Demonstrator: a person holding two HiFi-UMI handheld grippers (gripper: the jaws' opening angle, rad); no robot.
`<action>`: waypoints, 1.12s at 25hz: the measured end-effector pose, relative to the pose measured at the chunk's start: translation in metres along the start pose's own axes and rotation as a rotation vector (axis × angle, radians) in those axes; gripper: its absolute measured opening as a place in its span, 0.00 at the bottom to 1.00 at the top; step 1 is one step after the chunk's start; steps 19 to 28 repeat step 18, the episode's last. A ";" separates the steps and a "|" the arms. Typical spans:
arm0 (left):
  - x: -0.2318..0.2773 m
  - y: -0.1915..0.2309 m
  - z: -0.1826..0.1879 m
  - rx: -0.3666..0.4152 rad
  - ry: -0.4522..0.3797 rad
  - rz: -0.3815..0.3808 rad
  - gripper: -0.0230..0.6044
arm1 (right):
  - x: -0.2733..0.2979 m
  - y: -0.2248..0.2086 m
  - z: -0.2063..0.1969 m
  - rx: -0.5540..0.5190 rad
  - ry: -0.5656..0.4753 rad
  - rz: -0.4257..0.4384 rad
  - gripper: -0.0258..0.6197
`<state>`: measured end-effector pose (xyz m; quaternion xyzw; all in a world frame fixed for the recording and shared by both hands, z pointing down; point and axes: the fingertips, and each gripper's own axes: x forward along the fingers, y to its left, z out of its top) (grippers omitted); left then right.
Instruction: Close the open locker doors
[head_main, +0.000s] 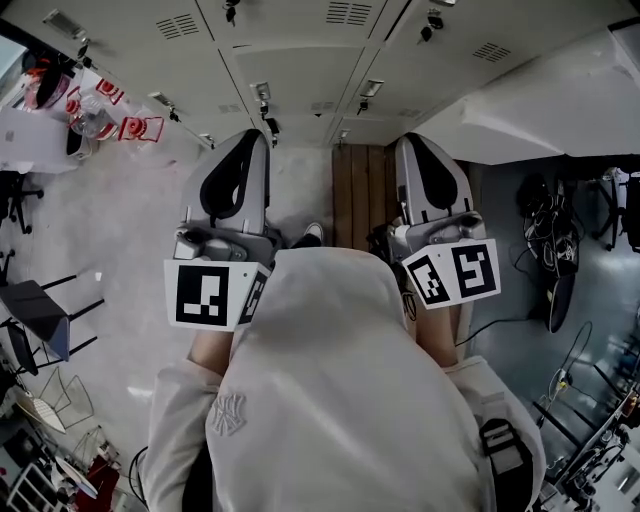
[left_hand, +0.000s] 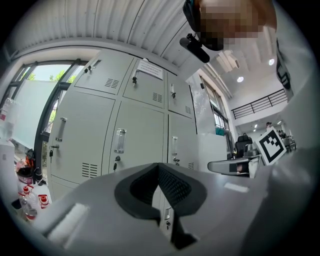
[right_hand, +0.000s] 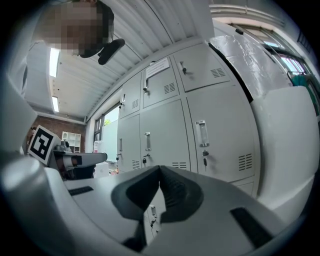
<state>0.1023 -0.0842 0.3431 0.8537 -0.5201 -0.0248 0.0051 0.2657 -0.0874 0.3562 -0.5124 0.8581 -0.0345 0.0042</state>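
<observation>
While I hold both grippers up side by side, the left gripper (head_main: 256, 138) and the right gripper (head_main: 410, 140) each have their jaws pressed together with nothing between them. Ahead stand the grey lockers (head_main: 300, 60), and every door I can see lies flush. Wooden slats (head_main: 365, 190) lie on the floor at their foot. A big white unit (head_main: 540, 100) juts out on the right, with cables (head_main: 550, 230) tangled below it. Bottles (head_main: 95, 115) crowd a table to the left.
</observation>
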 end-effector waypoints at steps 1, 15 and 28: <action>0.001 0.000 -0.001 -0.002 0.003 -0.001 0.05 | 0.000 -0.001 0.000 -0.003 0.003 -0.001 0.06; 0.012 -0.010 -0.004 -0.010 0.018 -0.031 0.05 | -0.002 -0.008 -0.003 0.000 0.014 -0.015 0.06; 0.013 -0.011 -0.004 -0.010 0.018 -0.029 0.05 | -0.002 -0.010 -0.003 -0.001 0.015 -0.014 0.06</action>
